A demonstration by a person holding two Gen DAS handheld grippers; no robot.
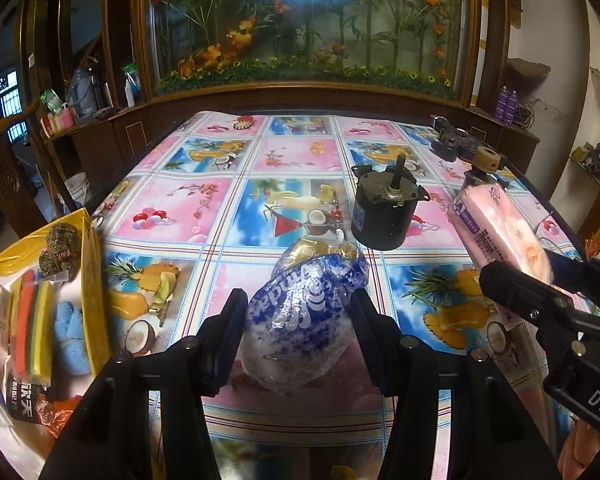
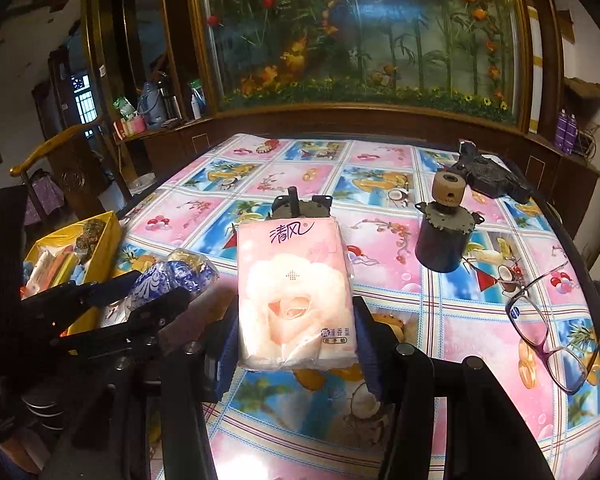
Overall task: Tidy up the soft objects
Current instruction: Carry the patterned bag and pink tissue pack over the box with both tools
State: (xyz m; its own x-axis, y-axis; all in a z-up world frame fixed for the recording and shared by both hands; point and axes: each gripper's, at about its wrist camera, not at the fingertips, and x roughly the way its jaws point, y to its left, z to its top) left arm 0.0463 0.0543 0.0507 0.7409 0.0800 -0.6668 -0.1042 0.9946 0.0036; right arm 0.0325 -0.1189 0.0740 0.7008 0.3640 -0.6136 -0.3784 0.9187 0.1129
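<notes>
A table (image 1: pixel 300 152) covered with a glossy fruit-and-flower patterned cloth fills the middle. At twelve o'clock behind it stands a large glass display case (image 1: pixel 308 20) framed in dark wood, holding artificial bamboo and orange and red flowers, its glass catching a bluish glare. At nine o'clock are a dark wooden shelf (image 1: pixel 84 128) with bottles and a barred window (image 2: pixel 85 105). At three o'clock rises a whitish, seemingly stained wall (image 1: pixel 572 92).
</notes>
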